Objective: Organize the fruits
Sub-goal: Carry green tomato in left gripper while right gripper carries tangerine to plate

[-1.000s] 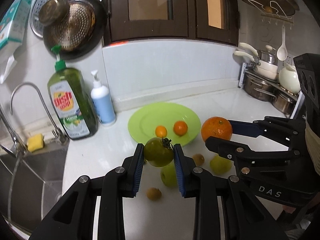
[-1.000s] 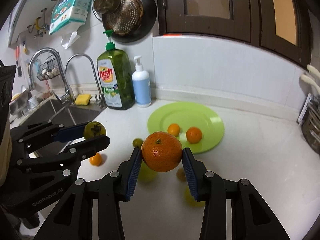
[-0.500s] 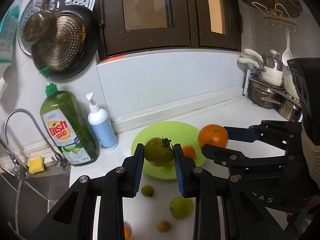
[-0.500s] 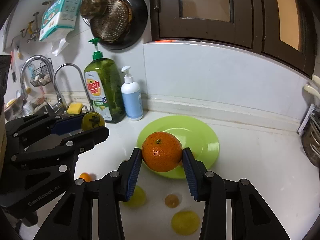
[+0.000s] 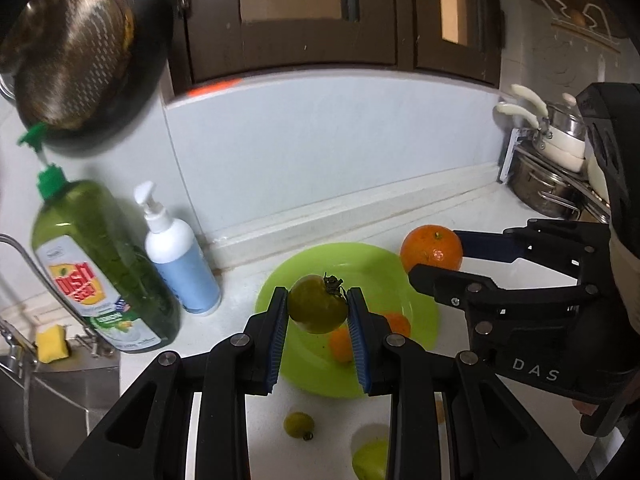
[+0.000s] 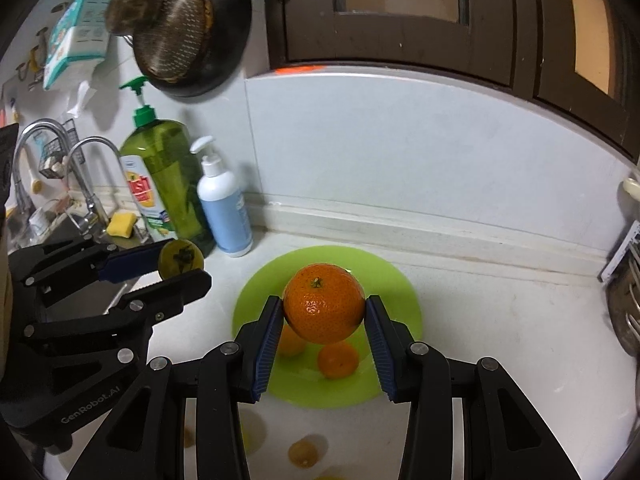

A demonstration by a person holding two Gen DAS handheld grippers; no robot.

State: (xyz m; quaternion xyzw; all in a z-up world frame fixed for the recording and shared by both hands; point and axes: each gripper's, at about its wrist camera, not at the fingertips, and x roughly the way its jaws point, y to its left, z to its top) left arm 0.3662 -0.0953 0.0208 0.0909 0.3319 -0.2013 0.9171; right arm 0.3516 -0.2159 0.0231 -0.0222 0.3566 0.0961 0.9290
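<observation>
My left gripper (image 5: pixel 318 312) is shut on a green tomato (image 5: pixel 316 304) with a dark stem, held above the near left part of a lime-green plate (image 5: pixel 304 376). My right gripper (image 6: pixel 324 312) is shut on a large orange (image 6: pixel 324 302) over the same plate (image 6: pixel 396 288). Two small oranges (image 6: pixel 338 360) lie on the plate, partly hidden by the held fruit. In the right wrist view the left gripper with its tomato (image 6: pixel 180 258) hangs at the left; in the left wrist view the orange (image 5: pixel 432 248) hangs at the right.
Loose small fruits lie on the white counter in front of the plate: a green one (image 5: pixel 298 424), a yellow-green one (image 5: pixel 370 460), a brownish one (image 6: pixel 304 452). A dish soap bottle (image 5: pixel 100 272), a pump bottle (image 5: pixel 180 256), the sink with faucet (image 6: pixel 84 184) at left, pots (image 5: pixel 548 184) at right.
Both grippers have moved forward toward the back wall with their fruit; they now hang over the plate, and the loose fruits have slid toward the bottom of both views.
</observation>
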